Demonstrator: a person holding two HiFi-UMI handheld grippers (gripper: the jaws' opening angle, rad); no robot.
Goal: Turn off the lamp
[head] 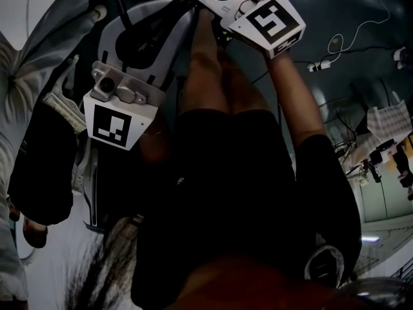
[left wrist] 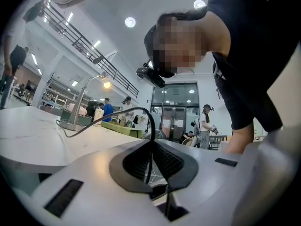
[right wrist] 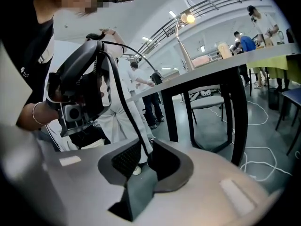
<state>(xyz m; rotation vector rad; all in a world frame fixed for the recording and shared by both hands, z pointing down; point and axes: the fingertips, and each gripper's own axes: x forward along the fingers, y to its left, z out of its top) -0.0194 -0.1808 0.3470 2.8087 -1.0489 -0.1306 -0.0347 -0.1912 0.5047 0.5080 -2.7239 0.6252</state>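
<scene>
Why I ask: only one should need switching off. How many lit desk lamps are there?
1: the lamp stands lit on the white table, left of the people behind. More may be hidden.

Two tools are counted, tbh: one left hand-held gripper (left wrist: 151, 147) and one right hand-held gripper (right wrist: 146, 144). One lit lamp (left wrist: 81, 102) is spotted on one bench (left wrist: 33, 140), one black cord (left wrist: 117, 111) is seen, and two round ceiling lights (left wrist: 130, 21) are counted.
</scene>
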